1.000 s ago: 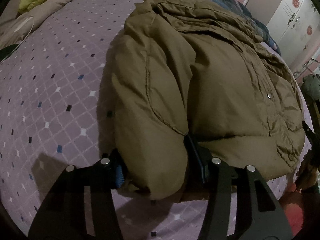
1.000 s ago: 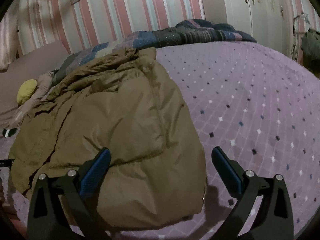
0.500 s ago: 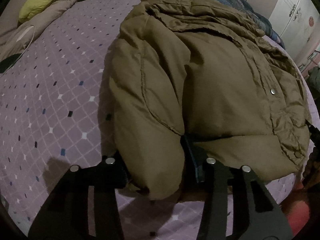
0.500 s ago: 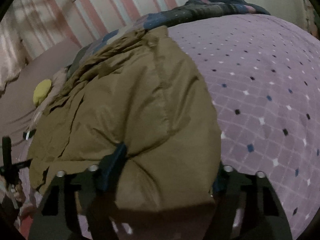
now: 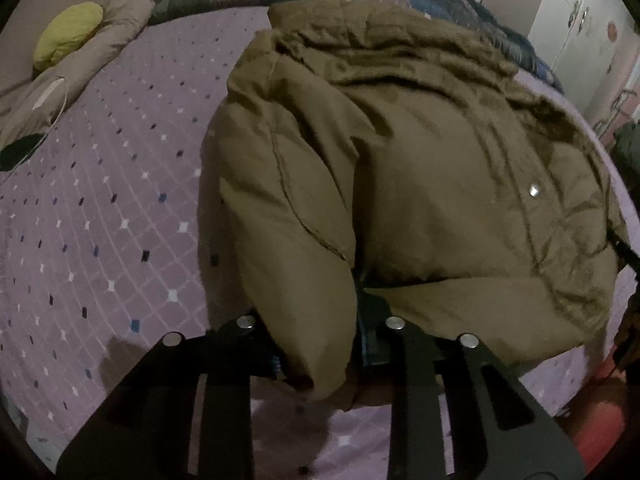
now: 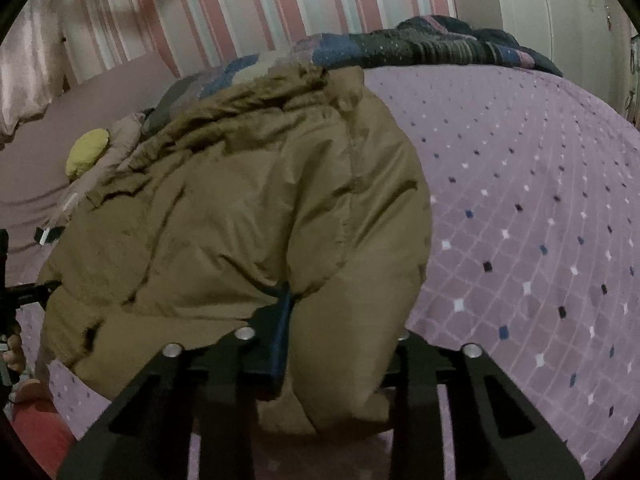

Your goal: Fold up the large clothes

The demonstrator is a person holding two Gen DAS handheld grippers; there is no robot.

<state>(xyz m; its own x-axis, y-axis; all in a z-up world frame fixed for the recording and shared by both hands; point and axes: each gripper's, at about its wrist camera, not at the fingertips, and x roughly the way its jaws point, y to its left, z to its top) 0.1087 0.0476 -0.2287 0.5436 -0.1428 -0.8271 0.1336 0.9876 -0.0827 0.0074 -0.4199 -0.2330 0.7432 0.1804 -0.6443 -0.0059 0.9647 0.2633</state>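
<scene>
A large olive-brown padded jacket [image 5: 420, 168] lies on the purple patterned bed [image 5: 100, 208], collar at the far end. My left gripper [image 5: 320, 344] is shut on the jacket's near left corner, a thick fold bulging between its jaws. In the right wrist view the same jacket [image 6: 248, 216] fills the centre. My right gripper [image 6: 340, 340] is shut on the near right corner of the hem; its blue pad [image 6: 282, 320] presses into the fabric. The right pad is hidden by the fabric.
A yellow-green cushion [image 5: 68, 36] lies on a beige pillow at the far left. A dark patchwork blanket [image 6: 432, 44] runs along the headboard side. White wardrobe doors [image 5: 584, 20] stand at the far right. The bed's near edge lies just below both grippers.
My right gripper has moved forward from open in front of the hem and closed on the jacket's corner. My left gripper has kept its grip and lifted slightly.
</scene>
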